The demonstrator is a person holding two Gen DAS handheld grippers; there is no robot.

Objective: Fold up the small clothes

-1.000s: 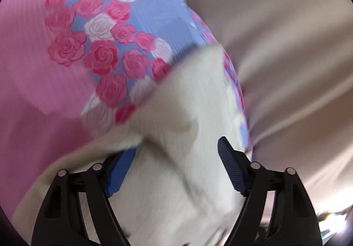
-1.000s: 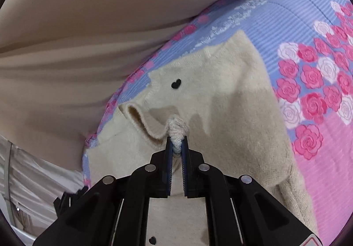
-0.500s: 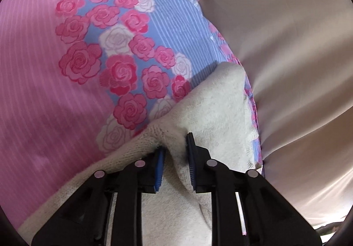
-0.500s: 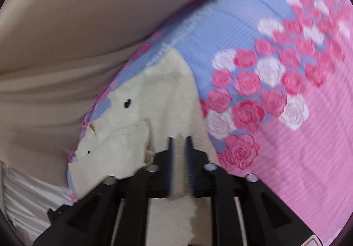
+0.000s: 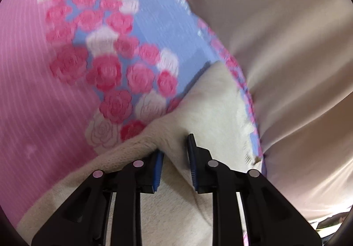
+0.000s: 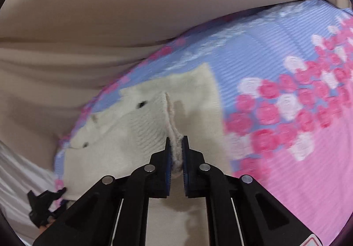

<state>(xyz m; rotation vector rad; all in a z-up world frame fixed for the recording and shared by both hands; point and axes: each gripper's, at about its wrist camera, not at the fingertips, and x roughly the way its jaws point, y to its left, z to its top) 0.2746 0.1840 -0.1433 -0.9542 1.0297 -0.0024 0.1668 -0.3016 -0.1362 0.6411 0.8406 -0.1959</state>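
Nearest the right wrist camera, the right gripper (image 6: 175, 143) has its blue pads (image 6: 168, 157) pressed narrow on a bunched ridge of the cream knit sweater (image 6: 141, 126), holding it. Beyond the pads the pinched edge runs away as a raised seam, and a small dark heart-shaped button (image 6: 140, 104) sits on the knit left of that seam; a second dark spot shows farther left, too blurred to name. The sweater lies on the floral bedspread (image 6: 275, 95), near its blue border. Past the sweater the blue border gives way to a beige cloth backdrop (image 6: 110, 14) with long folds. At the lower left of the sweater, a black clip-like object (image 6: 44, 204) juts out over white fabric; what it is cannot be told.

In the left wrist view, the left gripper (image 5: 174, 153) has its pads set narrow with a fold of the sweater (image 5: 209, 102) rising between them; the cloth fills the gap and looks gripped. Beyond the sweater spread the roses and pink stripes of the bedspread (image 5: 106, 69), with the beige backdrop (image 5: 286, 47) to the sweater's right.

Half a second ago the right jaws showed little cloth between them; now the bunched ridge sits plainly in them. The left jaws keep much the same narrow grip.
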